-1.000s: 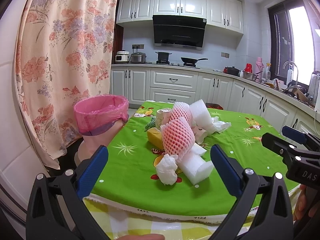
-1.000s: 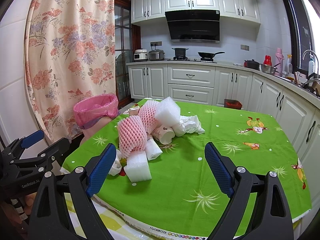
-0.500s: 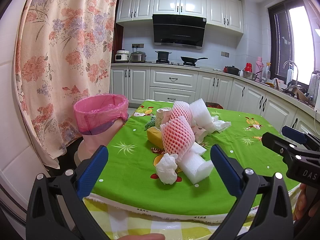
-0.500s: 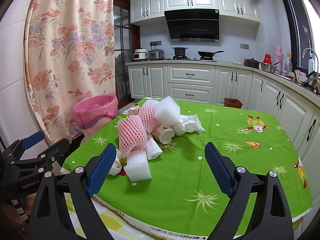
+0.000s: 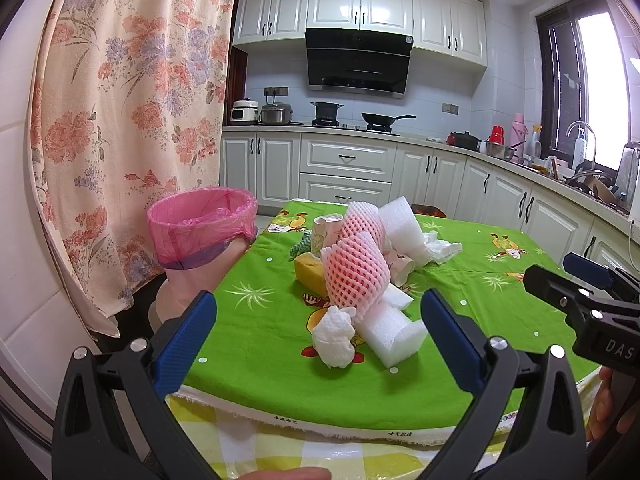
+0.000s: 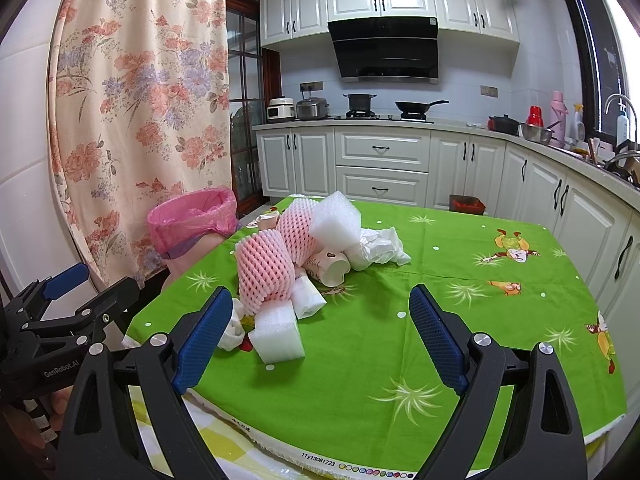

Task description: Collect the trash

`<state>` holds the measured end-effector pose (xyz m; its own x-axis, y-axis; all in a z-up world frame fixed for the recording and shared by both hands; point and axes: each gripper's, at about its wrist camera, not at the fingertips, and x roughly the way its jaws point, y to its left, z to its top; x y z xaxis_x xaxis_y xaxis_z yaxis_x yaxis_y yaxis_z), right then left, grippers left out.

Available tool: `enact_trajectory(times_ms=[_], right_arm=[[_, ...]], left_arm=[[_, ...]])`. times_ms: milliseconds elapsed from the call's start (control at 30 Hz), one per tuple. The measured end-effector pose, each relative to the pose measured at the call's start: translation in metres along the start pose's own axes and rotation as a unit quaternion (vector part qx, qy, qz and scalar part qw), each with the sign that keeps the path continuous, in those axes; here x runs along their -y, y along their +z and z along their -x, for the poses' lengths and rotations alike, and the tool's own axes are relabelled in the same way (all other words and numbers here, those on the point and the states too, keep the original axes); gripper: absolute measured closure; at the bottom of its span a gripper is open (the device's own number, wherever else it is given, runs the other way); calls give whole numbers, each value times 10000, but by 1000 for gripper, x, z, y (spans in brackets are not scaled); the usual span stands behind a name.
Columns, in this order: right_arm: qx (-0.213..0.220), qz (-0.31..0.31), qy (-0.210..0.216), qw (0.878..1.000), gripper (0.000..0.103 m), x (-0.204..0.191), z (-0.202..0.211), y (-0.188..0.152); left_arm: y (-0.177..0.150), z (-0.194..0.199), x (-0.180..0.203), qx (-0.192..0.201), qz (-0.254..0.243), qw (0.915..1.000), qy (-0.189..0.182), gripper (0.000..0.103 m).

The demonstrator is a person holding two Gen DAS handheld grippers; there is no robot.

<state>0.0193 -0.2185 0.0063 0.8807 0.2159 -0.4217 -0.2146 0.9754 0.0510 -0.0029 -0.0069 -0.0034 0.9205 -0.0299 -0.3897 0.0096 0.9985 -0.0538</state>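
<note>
Both the left gripper (image 5: 318,334) and right gripper (image 6: 320,334) gape wide, grasping nothing. The trash pile (image 5: 360,276) sits mid-frame on the green tablecloth (image 6: 460,300), pink-lined bin (image 5: 200,228) at left.

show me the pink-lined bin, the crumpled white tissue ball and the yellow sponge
pink-lined bin (image 5: 188,236), left wrist view, front of the liner
crumpled white tissue ball (image 5: 335,336), left wrist view, its middle
yellow sponge (image 5: 309,272), left wrist view, front face
</note>
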Motion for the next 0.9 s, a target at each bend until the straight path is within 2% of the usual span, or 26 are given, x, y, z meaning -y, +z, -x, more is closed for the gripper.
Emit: enact_trajectory(times_ms=[900], right_arm=[[21,-7,-17,10000,19,1,2,0]], left_arm=[[-1,1,-1,-7,17,10000,18,4]])
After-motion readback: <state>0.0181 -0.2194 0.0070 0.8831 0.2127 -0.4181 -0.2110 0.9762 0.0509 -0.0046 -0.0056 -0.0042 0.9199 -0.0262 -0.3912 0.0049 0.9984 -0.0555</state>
